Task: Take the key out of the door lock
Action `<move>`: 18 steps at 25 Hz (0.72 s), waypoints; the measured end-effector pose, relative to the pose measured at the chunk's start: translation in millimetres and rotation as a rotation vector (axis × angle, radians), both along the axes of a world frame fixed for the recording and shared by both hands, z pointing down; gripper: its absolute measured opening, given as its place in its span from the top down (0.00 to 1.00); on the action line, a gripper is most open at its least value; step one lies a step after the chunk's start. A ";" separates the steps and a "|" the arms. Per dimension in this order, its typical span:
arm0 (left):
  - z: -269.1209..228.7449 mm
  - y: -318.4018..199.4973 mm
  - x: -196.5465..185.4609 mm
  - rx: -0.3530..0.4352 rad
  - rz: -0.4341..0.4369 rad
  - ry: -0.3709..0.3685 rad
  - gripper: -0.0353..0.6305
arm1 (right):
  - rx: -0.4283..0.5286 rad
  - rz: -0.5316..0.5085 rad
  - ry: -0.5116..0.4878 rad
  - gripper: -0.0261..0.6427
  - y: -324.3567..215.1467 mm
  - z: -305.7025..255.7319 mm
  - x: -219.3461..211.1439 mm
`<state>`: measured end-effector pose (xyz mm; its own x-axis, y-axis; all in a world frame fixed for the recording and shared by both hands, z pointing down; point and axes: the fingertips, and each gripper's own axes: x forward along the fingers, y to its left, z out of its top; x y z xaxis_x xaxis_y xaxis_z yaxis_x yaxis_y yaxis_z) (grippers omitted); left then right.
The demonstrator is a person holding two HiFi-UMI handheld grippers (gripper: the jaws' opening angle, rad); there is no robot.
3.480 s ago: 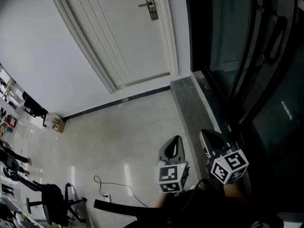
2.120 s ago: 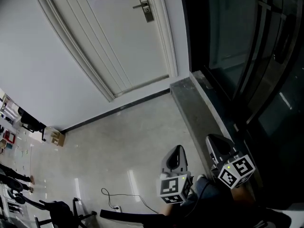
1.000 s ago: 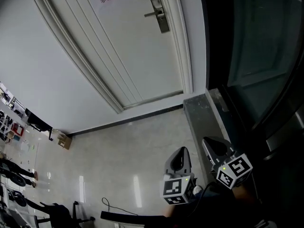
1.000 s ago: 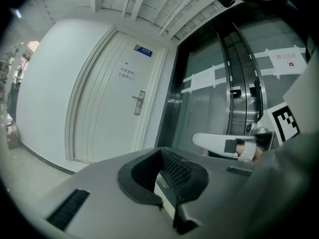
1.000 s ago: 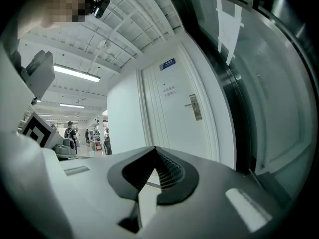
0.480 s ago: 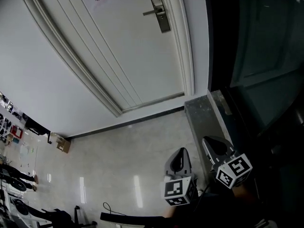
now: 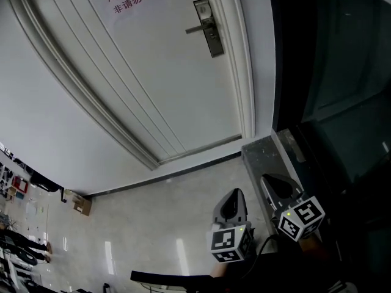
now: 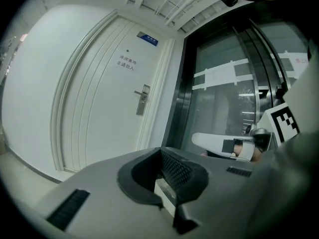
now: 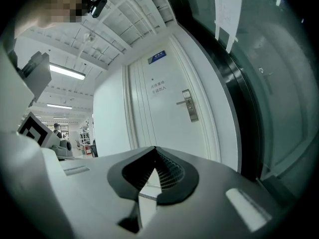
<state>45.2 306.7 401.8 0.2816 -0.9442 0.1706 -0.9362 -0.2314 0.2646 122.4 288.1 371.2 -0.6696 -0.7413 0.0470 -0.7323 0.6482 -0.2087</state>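
While both sit low at 5 o'clock, grey left gripper (image 7: 231, 195) has jaws together, empty | grey right gripper (image 7: 272, 182) the same | silver metal door lock (image 7: 208, 27) up at 12 o'clock, well apart | key too small to see

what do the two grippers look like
Both match: the left gripper and right gripper have smooth pale grey shell jaws lined with black ribbed pads. Each carries a white cube printed with black square markers, with a small green light at its top edge.
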 end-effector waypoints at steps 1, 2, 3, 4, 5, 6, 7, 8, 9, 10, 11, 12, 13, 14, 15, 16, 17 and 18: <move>0.1 -8.7 -4.5 -0.003 0.004 -0.001 0.95 | -0.005 -0.001 -0.002 0.96 -8.8 -0.2 -5.0; 0.1 -16.9 -9.4 -0.005 0.007 -0.001 0.95 | -0.008 -0.003 -0.005 0.96 -17.0 -0.7 -10.7; 0.5 -24.5 -14.3 -0.006 0.009 -0.002 0.95 | -0.009 -0.006 -0.006 0.96 -24.5 -0.9 -16.9; 1.4 -31.5 -19.3 -0.007 0.011 -0.002 0.95 | -0.010 -0.009 -0.007 0.96 -31.5 -0.3 -23.3; 2.7 -38.1 -24.4 -0.008 0.013 -0.003 0.95 | -0.011 -0.012 -0.005 0.96 -38.2 0.8 -29.8; 4.3 -44.2 -29.4 -0.010 0.014 -0.005 0.95 | -0.012 -0.014 -0.003 0.96 -44.3 1.9 -36.2; 5.7 -49.8 -34.6 -0.012 0.015 -0.005 0.95 | -0.011 -0.016 -0.001 0.96 -49.6 2.4 -42.3; 6.8 -55.1 -39.8 -0.013 0.014 -0.006 0.95 | -0.008 -0.015 0.002 0.96 -54.5 2.1 -48.0; 7.6 -60.4 -45.2 -0.015 0.012 -0.006 0.95 | -0.002 -0.013 0.004 0.96 -59.4 1.2 -53.1; 8.4 -65.9 -50.4 -0.017 0.010 -0.004 0.95 | 0.002 -0.010 0.007 0.96 -64.4 0.3 -57.6; 9.6 -71.1 -55.3 -0.020 0.006 0.000 0.95 | 0.003 -0.007 0.009 0.96 -68.8 -0.1 -61.7; 11.3 -75.7 -59.1 -0.025 0.003 0.004 0.95 | 0.001 -0.005 0.012 0.96 -72.3 0.5 -64.9; 13.2 -79.7 -61.3 -0.030 0.003 0.007 0.95 | -0.004 -0.003 0.015 0.96 -75.1 1.9 -66.5; 14.7 -83.5 -61.6 -0.033 0.008 0.009 0.95 | -0.009 0.002 0.019 0.96 -78.0 3.5 -66.3; 15.5 -87.7 -60.6 -0.033 0.015 0.010 0.95 | -0.012 0.011 0.022 0.96 -81.6 4.7 -64.6; 15.9 -92.5 -59.4 -0.032 0.023 0.011 0.95 | -0.013 0.023 0.022 0.96 -86.4 5.6 -62.1; 16.4 -97.9 -58.8 -0.031 0.027 0.012 0.95 | -0.015 0.034 0.020 0.96 -92.1 6.5 -59.8; 17.3 -103.2 -58.8 -0.032 0.028 0.016 0.95 | -0.019 0.042 0.016 0.96 -98.0 8.0 -58.1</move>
<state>-13.6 203.5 419.1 0.3112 -0.9299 0.1961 -0.9250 -0.2491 0.2870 64.3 190.1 379.2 -0.6371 -0.7674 0.0717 -0.7619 0.6130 -0.2090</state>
